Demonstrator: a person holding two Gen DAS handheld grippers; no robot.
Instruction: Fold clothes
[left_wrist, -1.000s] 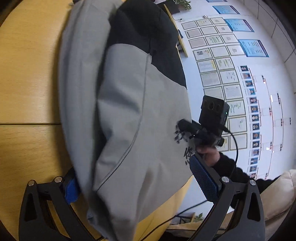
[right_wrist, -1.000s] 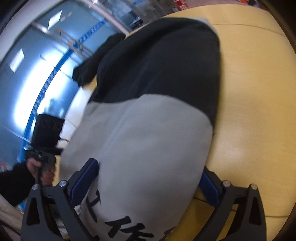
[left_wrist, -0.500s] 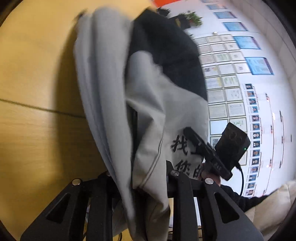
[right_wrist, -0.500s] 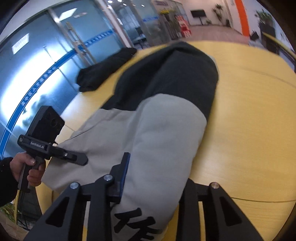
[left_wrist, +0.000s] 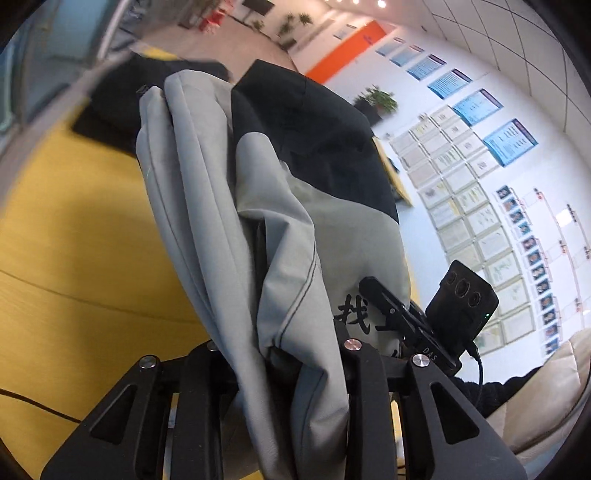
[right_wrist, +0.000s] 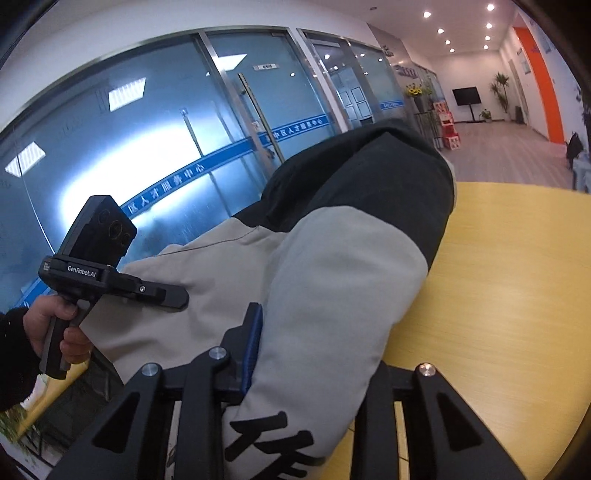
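Now both tools are clamped on the grey-and-black jacket (left_wrist: 280, 221), lifted above the yellow table (left_wrist: 74, 240). Left gripper (left_wrist: 291, 373) pinches bunched grey fabric at 6 o'clock, its jaws easing apart slightly; right gripper (right_wrist: 303, 369) grips the printed hem likewise. At 11 o'clock, dark clothing (left_wrist: 110, 107) lies on the table.

the jacket (left_wrist: 295, 206) lies on the table (left_wrist: 74, 229), its near end between both grippers' fingers (right_wrist: 255, 332).
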